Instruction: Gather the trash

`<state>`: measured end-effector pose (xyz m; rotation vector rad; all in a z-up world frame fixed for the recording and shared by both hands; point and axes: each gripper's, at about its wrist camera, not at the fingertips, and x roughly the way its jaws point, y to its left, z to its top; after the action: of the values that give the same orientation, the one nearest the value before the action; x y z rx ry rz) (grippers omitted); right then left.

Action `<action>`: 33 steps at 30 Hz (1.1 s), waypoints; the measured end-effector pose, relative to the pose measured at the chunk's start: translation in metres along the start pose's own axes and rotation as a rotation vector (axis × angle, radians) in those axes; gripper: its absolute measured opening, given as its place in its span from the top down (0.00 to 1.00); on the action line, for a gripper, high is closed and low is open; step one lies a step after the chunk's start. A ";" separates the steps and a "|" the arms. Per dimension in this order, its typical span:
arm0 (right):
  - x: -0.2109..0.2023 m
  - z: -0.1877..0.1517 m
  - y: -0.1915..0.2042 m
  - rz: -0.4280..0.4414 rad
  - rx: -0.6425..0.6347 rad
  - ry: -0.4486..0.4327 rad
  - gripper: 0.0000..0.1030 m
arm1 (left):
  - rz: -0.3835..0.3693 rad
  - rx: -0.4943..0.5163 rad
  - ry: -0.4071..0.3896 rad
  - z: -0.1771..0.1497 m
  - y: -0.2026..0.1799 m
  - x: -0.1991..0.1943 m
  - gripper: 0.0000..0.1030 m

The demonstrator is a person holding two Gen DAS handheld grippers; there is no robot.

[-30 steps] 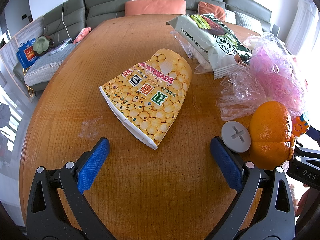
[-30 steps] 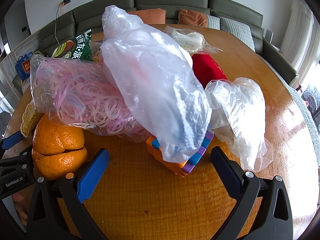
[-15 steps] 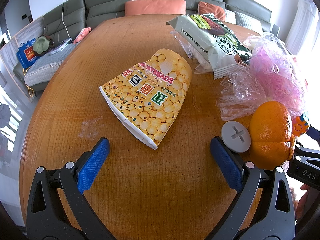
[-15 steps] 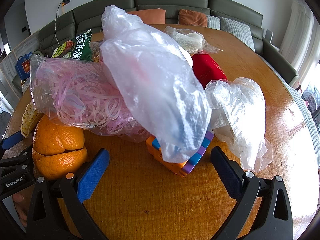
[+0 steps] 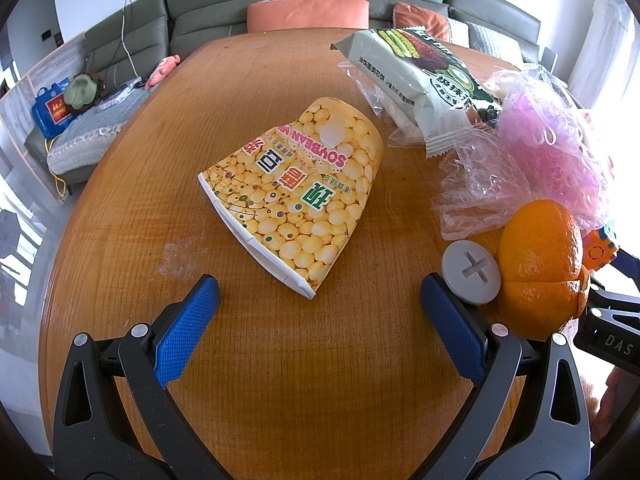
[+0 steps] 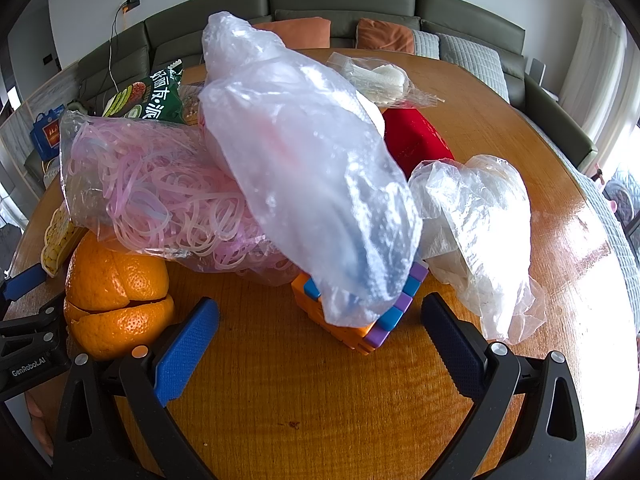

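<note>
Left wrist view: left gripper [image 5: 319,312] spread wide, nothing between the blue pads, low over the wooden table [image 5: 280,380]. Flattened yellow soybean-milk cup [image 5: 298,200] lies on its side just ahead of the fingertips, rim end nearest, centred slightly left of the gap and not touching either pad. Grey screw-head disc [image 5: 471,273] sits just beyond the right pad, touching the split orange [image 5: 540,268]. Past these: bag of pink rubber bands [image 5: 548,152] resting on the orange, and a green-white snack packet [image 5: 420,84] farther back. Only this view shows the cup's full face and the disc.

Right wrist view: right gripper [image 6: 320,344] also spread, empty. Orange-and-purple block toy [image 6: 376,326] lies just ahead, between the pads' lines, not touched. A cloudy plastic bag [image 6: 308,184] drapes over the toy and leans on the rubber bands. Crumpled clear bag [image 6: 476,232] just beyond the right pad. Shown only here: a red item [image 6: 412,144] behind the cloudy bag, and a small clear pouch with white contents [image 6: 380,80] farther back. The cup appears only as a sliver at left; the left gripper's body shows at the left edge beside the orange.
</note>
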<state>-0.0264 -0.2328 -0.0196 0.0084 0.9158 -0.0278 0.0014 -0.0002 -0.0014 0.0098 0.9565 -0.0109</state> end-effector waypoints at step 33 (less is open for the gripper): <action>-0.098 0.113 0.038 0.176 -0.077 -0.080 0.08 | -0.075 0.026 0.007 0.050 0.048 -0.031 0.06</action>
<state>0.0044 -0.1949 0.1268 0.0158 0.8331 0.1699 0.0253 0.0476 0.0527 -0.0020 0.9629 -0.0925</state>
